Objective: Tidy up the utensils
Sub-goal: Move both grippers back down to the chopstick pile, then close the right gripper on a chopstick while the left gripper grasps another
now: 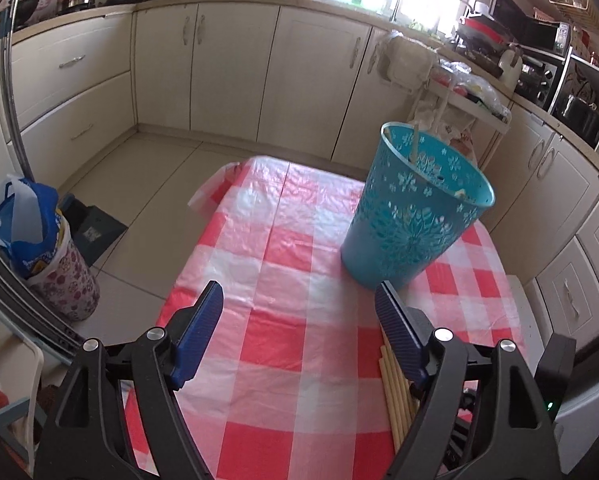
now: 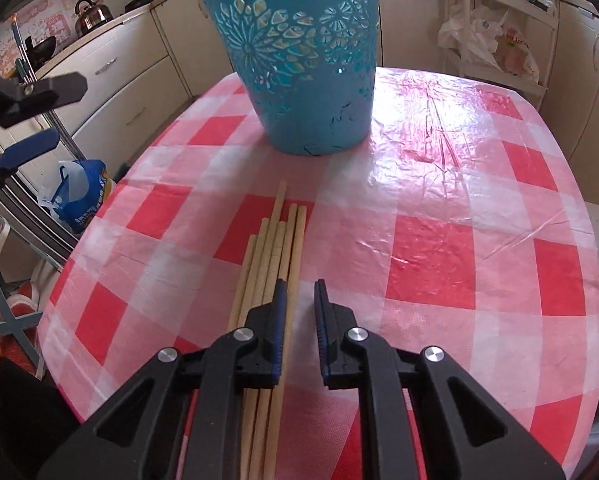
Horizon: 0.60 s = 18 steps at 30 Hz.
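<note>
Nearest the right wrist camera, the right gripper (image 2: 299, 284) hangs low over the checked tablecloth (image 2: 439, 264), its jaws narrow with a small empty gap, their left pad just over the right edge of the bundle of wooden chopsticks (image 2: 273, 240) lying flat in front of the teal basket (image 2: 307, 64). The left gripper (image 1: 299, 300) stands wide and empty to the left of those chopsticks. Beyond them the basket stands upright with a few sticks (image 1: 415, 140) inside.
</note>
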Motion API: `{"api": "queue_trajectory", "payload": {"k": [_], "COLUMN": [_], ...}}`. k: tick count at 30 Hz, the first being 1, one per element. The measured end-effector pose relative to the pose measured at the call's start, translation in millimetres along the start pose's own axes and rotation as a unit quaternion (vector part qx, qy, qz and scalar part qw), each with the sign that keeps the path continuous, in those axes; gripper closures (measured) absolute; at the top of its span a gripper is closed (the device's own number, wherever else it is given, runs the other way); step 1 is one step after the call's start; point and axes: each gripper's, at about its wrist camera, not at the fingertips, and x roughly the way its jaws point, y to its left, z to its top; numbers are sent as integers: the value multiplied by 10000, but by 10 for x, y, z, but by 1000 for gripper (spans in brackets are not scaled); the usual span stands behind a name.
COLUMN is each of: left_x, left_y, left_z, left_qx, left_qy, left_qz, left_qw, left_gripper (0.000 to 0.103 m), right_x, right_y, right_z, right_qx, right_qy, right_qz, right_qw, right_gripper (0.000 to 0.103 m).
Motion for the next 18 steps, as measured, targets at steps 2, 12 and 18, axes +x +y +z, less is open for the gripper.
{"api": "queue_trajectory", "payload": {"k": [2, 12, 18], "left_x": [74, 351, 499], "left_y": [-30, -556, -654], "left_z": [-130, -660, -775], "left_qx": [81, 1206, 1391], "left_qy": [251, 888, 1072], "left_qz": [28, 51, 235], "left_qw": [9996, 9887, 9842], "left_gripper": [29, 29, 29], "right_x": [6, -87, -114], "right_y": [2, -195, -366], "right_z": [-13, 15, 5], "right_qx": [-98, -287, 46], "right_qy": [12, 295, 329], "right_qz": [-79, -374, -73], "right_qw": [9999, 9985, 9994], "right_gripper": [91, 97, 97]}}
